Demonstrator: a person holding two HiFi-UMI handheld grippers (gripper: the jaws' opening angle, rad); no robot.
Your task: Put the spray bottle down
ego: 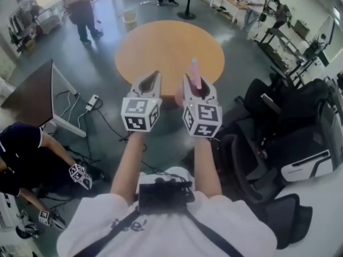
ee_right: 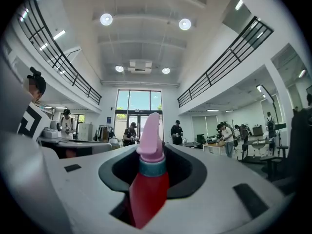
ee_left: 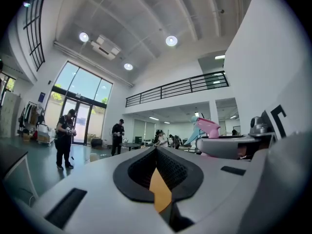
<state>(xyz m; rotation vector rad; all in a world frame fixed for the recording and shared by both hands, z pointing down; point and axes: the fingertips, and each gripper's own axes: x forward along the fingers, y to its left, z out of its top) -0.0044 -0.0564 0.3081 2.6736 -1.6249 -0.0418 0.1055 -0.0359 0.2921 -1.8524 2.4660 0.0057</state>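
Right tongs [ego: 193, 84] grip spray bottle [ee_right: 148, 189]; left tongs [ego: 155, 75] closed, empty; round table [ego: 161, 47] ahead.

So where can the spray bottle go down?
The round table ahead is bare all over, so the spray bottle fits anywhere on top. Crowded: black chairs on the right, cables on the floor at left.
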